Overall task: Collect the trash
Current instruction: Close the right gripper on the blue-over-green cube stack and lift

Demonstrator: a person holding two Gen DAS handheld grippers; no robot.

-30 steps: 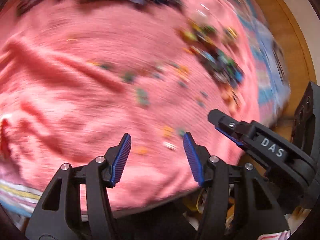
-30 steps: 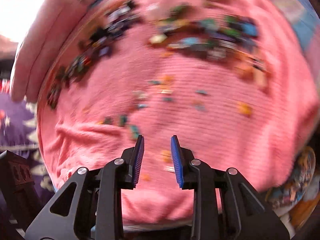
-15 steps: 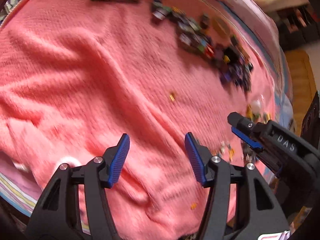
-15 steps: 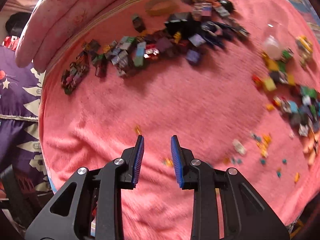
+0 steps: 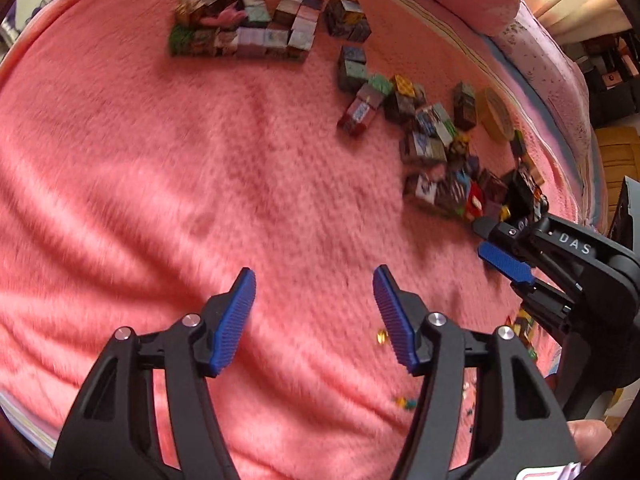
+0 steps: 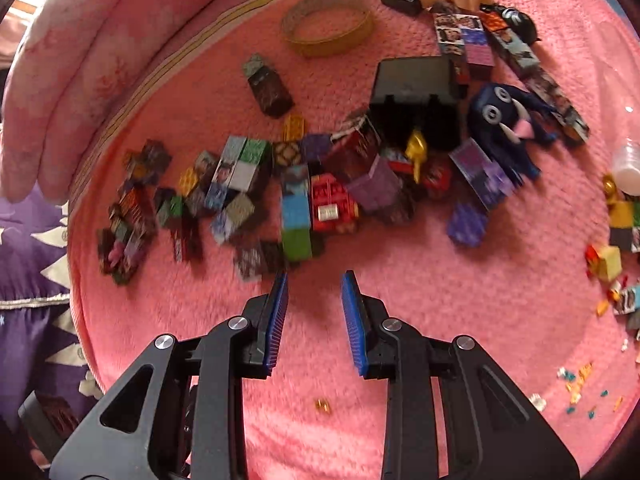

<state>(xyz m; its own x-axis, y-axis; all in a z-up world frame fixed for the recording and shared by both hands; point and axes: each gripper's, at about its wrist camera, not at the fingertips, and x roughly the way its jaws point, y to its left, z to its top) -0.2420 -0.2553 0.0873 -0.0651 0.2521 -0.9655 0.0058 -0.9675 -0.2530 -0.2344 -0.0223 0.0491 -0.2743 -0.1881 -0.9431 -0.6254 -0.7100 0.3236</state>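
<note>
Two grippers over a pink blanket [image 5: 200, 184]. Left gripper [image 5: 314, 316] is spread wide, nothing between the pads, hovering above bare blanket. Right gripper [image 6: 314, 320] stands partly open, narrower gap, also empty; its tips are just near of the cube pile. In the left view the right gripper [image 5: 505, 262] shows at the right edge, only one blue pad visible.

Trash: one small gold bit [image 6: 323, 405] lies on the blanket near of the right gripper's fingers; same bit [image 5: 382, 336] sits just beside the left gripper's right pad. A scatter of tiny scraps [image 6: 580, 390] lies near right, too small and blurred to count.

Printed cubes [image 6: 296, 204]: dozens in a band across the middle, count unclear from blur. A separate block of cubes [image 5: 244, 24] sits far left. One tape ring [image 6: 328, 24] far. One dark blue plush [image 6: 506, 128] right of one black box [image 6: 414, 88]. One clear cup [image 6: 630, 168] cut off at the right edge. A fingertip [image 5: 588, 436] is cut off at lower right.
</note>
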